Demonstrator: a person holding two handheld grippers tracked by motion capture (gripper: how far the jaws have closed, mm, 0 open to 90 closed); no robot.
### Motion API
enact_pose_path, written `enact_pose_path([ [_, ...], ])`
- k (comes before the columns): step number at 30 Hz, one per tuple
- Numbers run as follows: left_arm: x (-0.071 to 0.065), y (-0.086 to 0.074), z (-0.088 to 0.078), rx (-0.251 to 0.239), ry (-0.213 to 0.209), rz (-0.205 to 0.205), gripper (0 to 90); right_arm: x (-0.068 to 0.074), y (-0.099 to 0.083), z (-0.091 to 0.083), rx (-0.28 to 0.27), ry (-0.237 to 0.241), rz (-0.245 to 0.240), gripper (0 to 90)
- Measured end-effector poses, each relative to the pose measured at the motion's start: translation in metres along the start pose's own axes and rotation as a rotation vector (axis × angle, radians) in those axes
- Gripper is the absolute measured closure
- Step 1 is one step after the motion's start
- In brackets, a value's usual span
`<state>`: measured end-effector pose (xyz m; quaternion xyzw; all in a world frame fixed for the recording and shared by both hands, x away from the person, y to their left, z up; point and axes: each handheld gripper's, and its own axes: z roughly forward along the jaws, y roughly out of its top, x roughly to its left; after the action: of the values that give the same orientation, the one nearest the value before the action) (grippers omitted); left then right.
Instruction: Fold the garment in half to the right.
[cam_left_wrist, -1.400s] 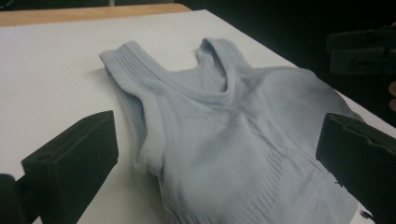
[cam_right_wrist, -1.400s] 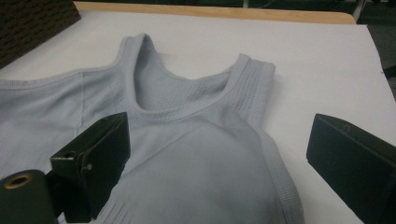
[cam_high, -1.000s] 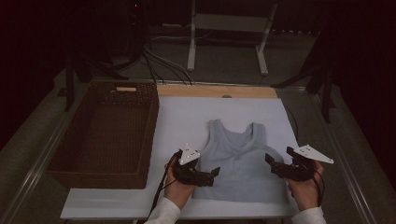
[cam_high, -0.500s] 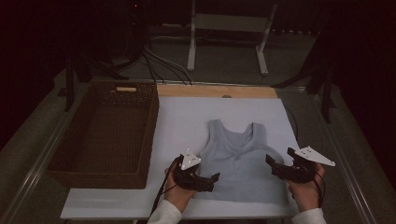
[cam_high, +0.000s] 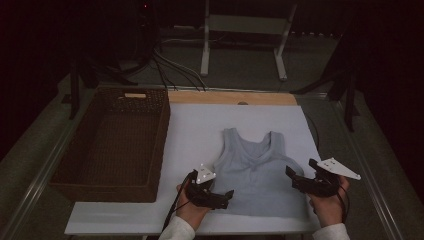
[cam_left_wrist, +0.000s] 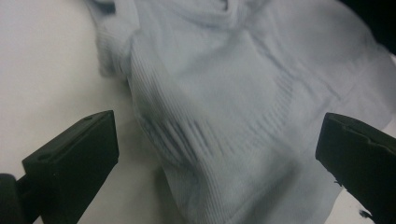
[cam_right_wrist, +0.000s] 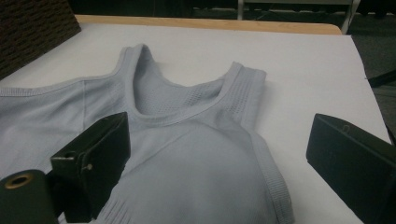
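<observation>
Two grippers flank a grey tank top on the white table: left gripper at 8 o'clock, right gripper at 4 o'clock, both with jaws spread wide, empty.

A top lay flat on the tabletop, near its front edge, with a basket well to its left. The left tool sat at the top's front left corner and the right tool at its right edge.
</observation>
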<state>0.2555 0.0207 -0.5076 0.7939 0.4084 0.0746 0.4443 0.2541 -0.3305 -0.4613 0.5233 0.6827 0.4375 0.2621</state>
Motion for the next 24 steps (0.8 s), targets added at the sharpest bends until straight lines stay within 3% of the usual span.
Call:
enact_pose_path([
  [2, 0.001, -0.001, 0.003, 0.020, 0.013, -0.001, 0.1, 0.000, 0.000, 0.000, 0.000, -0.001, -0.004, 6.6],
  [3, 0.003, 0.000, 0.007, 0.036, -0.001, -0.009, 0.2, 0.000, 0.000, -0.001, -0.001, -0.001, -0.005, 6.6],
  [7, 0.003, 0.003, 0.006, 0.016, 0.000, -0.015, 10.9, 0.000, -0.001, 0.000, 0.001, -0.002, -0.003, 6.6],
  [9, 0.004, 0.007, 0.006, 0.005, -0.006, -0.017, 26.4, 0.001, -0.001, 0.000, 0.000, -0.001, -0.006, 6.6],
  [11, 0.007, 0.009, 0.005, -0.017, -0.028, -0.036, 49.5, 0.002, 0.000, -0.001, -0.001, 0.000, -0.007, 6.6],
  [14, 0.012, 0.012, 0.003, -0.025, -0.037, -0.075, 70.6, 0.002, -0.001, -0.001, -0.003, 0.000, -0.010, 6.6],
  [16, 0.013, 0.012, 0.002, -0.026, -0.047, -0.091, 79.3, 0.002, -0.001, -0.002, -0.004, 0.001, -0.012, 6.6],
  [24, 0.013, 0.014, -0.004, -0.018, -0.042, -0.110, 83.3, 0.003, -0.002, -0.003, -0.006, 0.002, -0.011, 6.6],
])
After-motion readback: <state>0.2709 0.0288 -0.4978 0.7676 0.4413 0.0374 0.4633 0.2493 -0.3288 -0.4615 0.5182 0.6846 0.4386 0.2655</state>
